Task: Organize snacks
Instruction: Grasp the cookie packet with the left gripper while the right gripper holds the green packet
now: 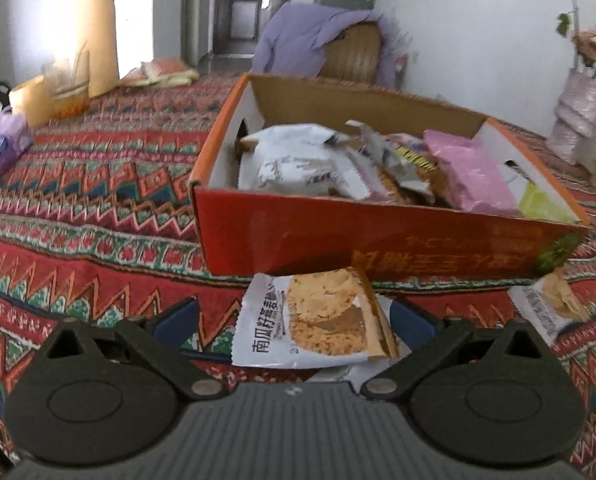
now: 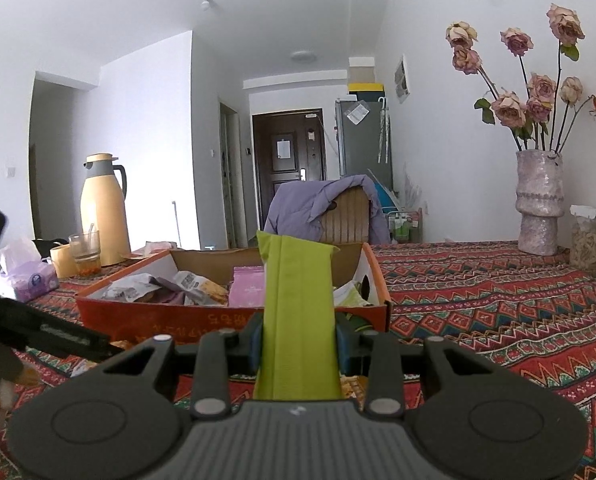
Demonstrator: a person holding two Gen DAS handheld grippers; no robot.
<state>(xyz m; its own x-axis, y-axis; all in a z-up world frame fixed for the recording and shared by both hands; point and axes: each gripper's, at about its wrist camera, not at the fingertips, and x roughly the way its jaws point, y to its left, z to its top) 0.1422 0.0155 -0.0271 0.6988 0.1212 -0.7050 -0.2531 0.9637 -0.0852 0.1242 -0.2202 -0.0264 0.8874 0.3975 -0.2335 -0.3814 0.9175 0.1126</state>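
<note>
In the left wrist view an orange-red cardboard box [image 1: 338, 240] stands on the patterned tablecloth, holding several snack packets, white, pink and green. A white cracker packet [image 1: 318, 320] lies on the cloth against the box's near wall. My left gripper [image 1: 296, 320] is open, one finger on each side of that packet, neither touching it. A second cracker packet [image 1: 550, 304] lies to the right. In the right wrist view my right gripper [image 2: 298, 340] is shut on an upright green packet [image 2: 296, 300], held in front of the box [image 2: 178, 320].
A yellow thermos [image 2: 102, 208], a glass [image 2: 84, 252], a yellow cup and a purple tissue pack [image 2: 26, 280] stand at the far left. A vase of dried roses [image 2: 538, 204] and a jar [image 2: 588, 240] stand at the right. A chair with a purple jacket [image 2: 322, 208] is behind the table.
</note>
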